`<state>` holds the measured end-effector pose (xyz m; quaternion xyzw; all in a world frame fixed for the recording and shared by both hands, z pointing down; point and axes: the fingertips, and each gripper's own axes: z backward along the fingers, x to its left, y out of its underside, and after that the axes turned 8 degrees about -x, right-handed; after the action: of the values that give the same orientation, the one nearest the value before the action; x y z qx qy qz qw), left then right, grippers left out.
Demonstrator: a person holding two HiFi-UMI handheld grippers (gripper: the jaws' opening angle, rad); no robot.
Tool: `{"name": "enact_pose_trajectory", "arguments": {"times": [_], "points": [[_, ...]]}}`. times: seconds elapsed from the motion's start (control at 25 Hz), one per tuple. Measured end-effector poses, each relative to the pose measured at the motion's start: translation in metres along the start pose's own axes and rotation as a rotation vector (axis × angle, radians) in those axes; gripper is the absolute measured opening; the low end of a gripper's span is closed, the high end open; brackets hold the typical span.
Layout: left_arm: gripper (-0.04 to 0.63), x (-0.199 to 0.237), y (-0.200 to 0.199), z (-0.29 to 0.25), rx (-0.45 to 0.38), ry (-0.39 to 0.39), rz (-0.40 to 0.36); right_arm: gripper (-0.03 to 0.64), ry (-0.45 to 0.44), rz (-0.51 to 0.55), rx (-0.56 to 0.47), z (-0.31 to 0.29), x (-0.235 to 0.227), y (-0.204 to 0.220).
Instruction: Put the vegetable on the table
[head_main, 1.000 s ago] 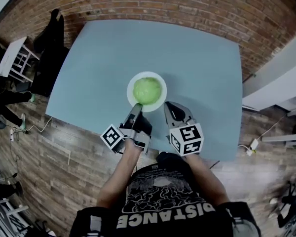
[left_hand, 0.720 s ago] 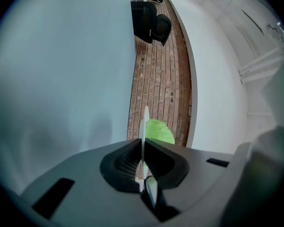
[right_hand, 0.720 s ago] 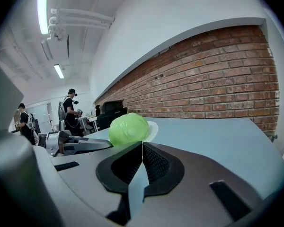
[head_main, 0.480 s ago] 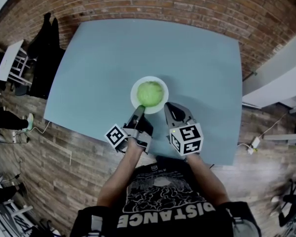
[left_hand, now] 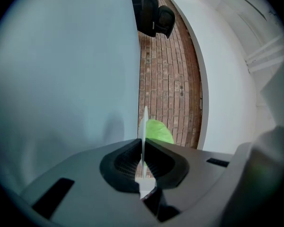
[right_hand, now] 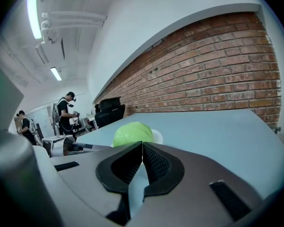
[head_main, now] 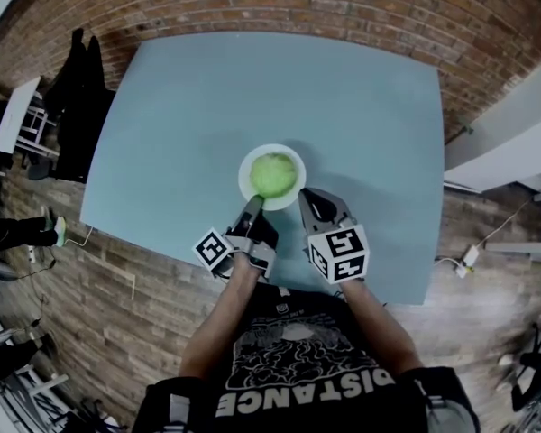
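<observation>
One round light-green vegetable [head_main: 272, 175] on white plate [head_main: 243, 177] (left gripper [head_main: 252, 204] pinches rim).

I see a pale blue-grey rectangular table [head_main: 207, 97] standing on a wood-plank floor [head_main: 117, 318]; one round white plate [head_main: 246, 171] lies on it near my edge.

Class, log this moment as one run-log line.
left gripper: shut on plate rim | right gripper: shut, empty | green vegetable: on plate

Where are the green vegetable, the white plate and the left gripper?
green vegetable [head_main: 272, 175]: head view, its round top.
white plate [head_main: 300, 164]: head view, bare rim at right.
left gripper [head_main: 252, 203]: head view, tips at the plate's near edge.
</observation>
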<state>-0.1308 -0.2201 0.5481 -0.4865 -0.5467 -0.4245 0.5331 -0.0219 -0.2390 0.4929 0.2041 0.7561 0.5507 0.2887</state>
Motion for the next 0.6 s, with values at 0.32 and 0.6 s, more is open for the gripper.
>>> {"name": "enact_pose_trajectory", "arguments": {"times": [0.32,0.6], "points": [[0.015,0.018,0.0,-0.008,0.046,-0.047,-0.022,0.009,0.03,0.018,0.008,-0.01,-0.003,0.006],[0.017,0.029,0.007,-0.02,0.102,-0.085,-0.045,0.009,0.077,-0.002,0.016,-0.01,-0.017,0.01]]}}
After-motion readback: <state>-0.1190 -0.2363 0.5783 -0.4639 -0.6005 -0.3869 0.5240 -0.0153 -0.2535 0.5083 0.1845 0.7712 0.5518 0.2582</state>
